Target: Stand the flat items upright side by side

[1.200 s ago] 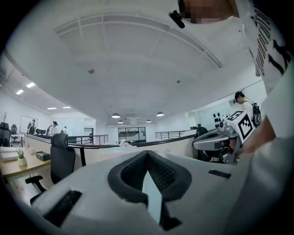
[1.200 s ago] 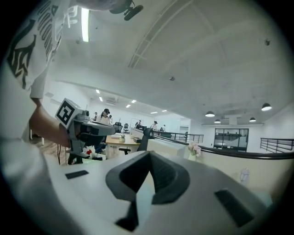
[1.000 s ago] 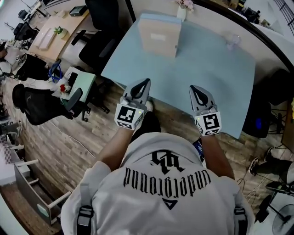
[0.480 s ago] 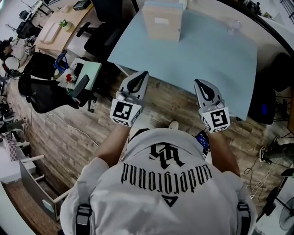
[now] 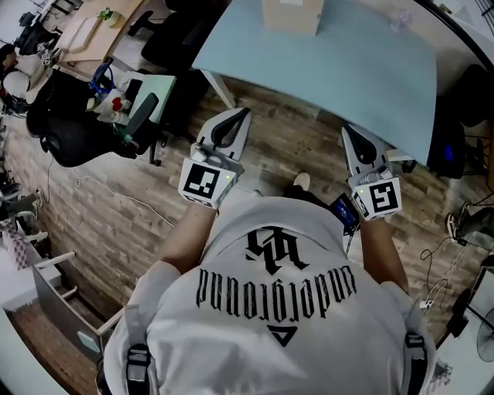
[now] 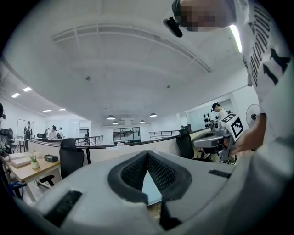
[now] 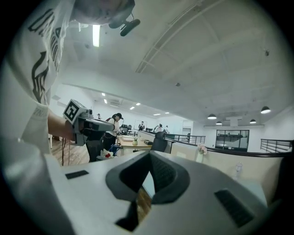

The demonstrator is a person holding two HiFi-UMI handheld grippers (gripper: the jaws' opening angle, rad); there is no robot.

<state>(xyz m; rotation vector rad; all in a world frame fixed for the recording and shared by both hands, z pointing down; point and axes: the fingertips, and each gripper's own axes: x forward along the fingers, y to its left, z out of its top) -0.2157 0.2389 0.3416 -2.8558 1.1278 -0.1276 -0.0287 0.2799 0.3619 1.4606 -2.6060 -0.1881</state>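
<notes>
Jaws of left gripper [image 5: 238, 116] and right gripper [image 5: 350, 131] together, empty; upside-down "underground" across white shirt [image 5: 231, 339].

Left claw [image 6: 148, 158] closed, nothing between its jaws, pointing level; black chair [image 6: 71, 158] at left

Beige flat items [image 5: 292, 14] stand together at far side of light-blue table [image 5: 347, 69], w/ tops out of view. Broad face twd camera.
</notes>
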